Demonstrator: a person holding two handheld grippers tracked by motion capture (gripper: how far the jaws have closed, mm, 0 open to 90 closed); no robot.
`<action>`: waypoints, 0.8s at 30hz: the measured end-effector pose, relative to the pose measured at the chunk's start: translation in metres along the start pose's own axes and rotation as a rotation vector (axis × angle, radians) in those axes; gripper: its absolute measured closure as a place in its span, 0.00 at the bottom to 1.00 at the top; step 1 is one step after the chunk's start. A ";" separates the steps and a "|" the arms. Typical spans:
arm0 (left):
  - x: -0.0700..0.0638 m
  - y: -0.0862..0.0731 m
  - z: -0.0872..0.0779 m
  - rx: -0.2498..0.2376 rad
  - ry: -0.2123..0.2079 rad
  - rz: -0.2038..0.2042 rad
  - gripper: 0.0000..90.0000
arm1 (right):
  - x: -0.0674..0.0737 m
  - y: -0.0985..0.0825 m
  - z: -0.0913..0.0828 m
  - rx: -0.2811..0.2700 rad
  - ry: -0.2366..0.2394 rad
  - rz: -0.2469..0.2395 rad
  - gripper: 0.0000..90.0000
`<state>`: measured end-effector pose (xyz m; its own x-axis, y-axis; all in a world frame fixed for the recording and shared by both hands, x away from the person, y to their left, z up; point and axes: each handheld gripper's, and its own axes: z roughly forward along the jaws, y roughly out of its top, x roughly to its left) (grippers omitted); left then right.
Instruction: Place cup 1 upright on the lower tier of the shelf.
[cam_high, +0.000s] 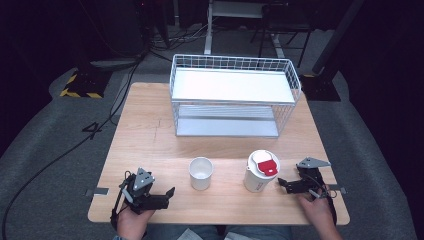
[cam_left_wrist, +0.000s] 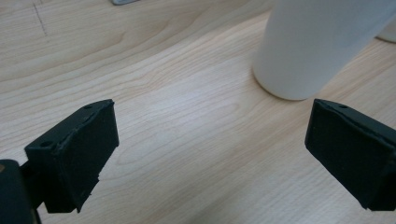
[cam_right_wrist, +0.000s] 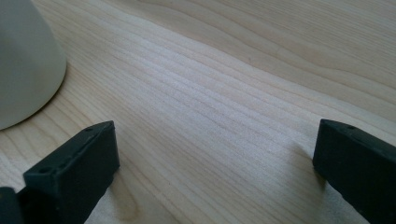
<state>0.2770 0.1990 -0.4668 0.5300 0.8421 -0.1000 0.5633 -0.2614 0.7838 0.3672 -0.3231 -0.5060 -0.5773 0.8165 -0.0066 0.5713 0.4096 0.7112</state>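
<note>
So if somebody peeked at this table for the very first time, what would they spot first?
Probably the white wire basket at the far side of the wooden table. Next, two white cups near the front edge: a small open cup and, to its right, a taller cup with a red-and-white lid. An open left gripper and right gripper flank them.

A wooden table (cam_high: 150, 130) stands on grey carpet (cam_high: 45, 150), dark room and chair legs (cam_high: 280, 35) behind
</note>
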 end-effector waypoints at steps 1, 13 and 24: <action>-0.002 0.000 -0.002 -0.012 -0.003 -0.002 0.04 | 0.000 0.000 0.000 0.000 0.000 0.000 0.00; -0.025 0.001 -0.008 -0.176 -0.062 0.055 0.05 | 0.000 0.000 0.000 0.000 0.000 -0.001 0.01; -0.046 0.008 0.009 -0.249 -0.132 0.096 0.02 | 0.000 0.000 0.000 -0.001 -0.001 -0.001 0.01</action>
<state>0.2627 0.1536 -0.4609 0.6604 0.7462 -0.0841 0.3423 -0.1994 0.9182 0.3670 -0.3234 -0.5060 -0.5773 0.8165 -0.0075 0.5703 0.4098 0.7119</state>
